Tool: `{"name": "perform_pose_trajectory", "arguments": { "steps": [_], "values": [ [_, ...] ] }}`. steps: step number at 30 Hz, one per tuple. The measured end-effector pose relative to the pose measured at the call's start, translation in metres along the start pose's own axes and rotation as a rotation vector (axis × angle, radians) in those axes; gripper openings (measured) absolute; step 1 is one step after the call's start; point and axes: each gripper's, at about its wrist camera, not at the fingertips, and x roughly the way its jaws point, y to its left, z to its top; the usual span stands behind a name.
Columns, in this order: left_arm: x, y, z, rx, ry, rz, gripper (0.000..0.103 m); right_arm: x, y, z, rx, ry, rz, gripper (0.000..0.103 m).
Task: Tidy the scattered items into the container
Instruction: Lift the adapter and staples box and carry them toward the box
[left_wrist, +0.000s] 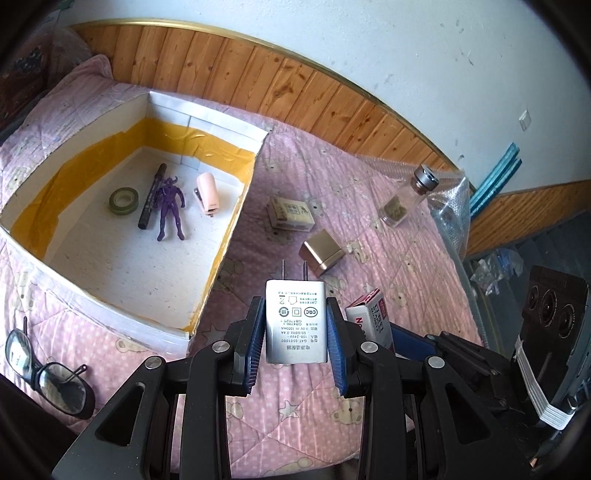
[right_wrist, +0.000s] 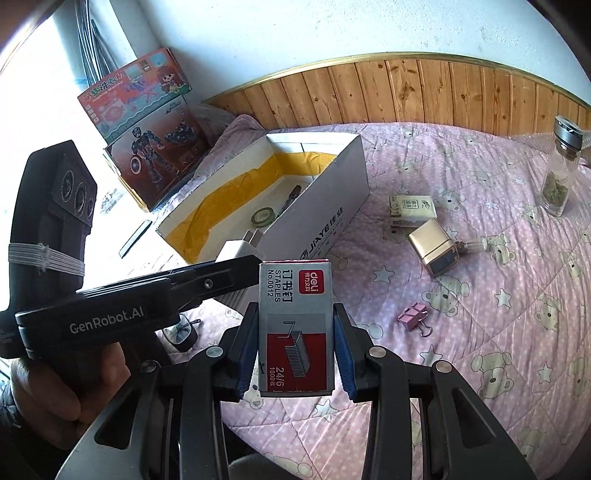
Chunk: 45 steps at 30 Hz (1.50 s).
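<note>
My left gripper (left_wrist: 295, 325) is shut on a white plug charger (left_wrist: 295, 317), prongs pointing away, held above the pink quilt just right of the white box (left_wrist: 229, 236). The box holds a tape roll (left_wrist: 123, 201), a dark marker (left_wrist: 151, 195), a purple figure (left_wrist: 170, 206) and a pink stapler (left_wrist: 207, 194). My right gripper (right_wrist: 295, 347) is shut on a grey and red staples box (right_wrist: 295, 325), also above the quilt. The staples box (left_wrist: 369, 317) shows beside the charger in the left wrist view. The white box (right_wrist: 332, 206) lies ahead and left in the right wrist view.
On the quilt lie a small cream packet (left_wrist: 290, 214), a gold case (left_wrist: 323, 254), a glass jar (left_wrist: 410, 199), a pink binder clip (right_wrist: 413, 317) and black glasses (left_wrist: 44, 373). Toy cartons (right_wrist: 147, 129) stand at the bed's left. A hand (right_wrist: 70, 384) holds the left gripper's handle.
</note>
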Motion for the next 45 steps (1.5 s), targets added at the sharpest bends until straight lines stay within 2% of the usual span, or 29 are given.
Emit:
{"name": "perform_pose_trajectory", "arguments": {
  "steps": [24,45],
  "values": [
    [-0.024,0.040,0.019,-0.076,-0.055,-0.015,0.032,0.013,0.042,0.029,-0.062,-0.008,0.015,0.039],
    [-0.042,0.075,0.039,-0.107,-0.103,0.009,0.032,0.034,0.073,0.056,-0.114,-0.007,0.036,0.039]
  ]
}}
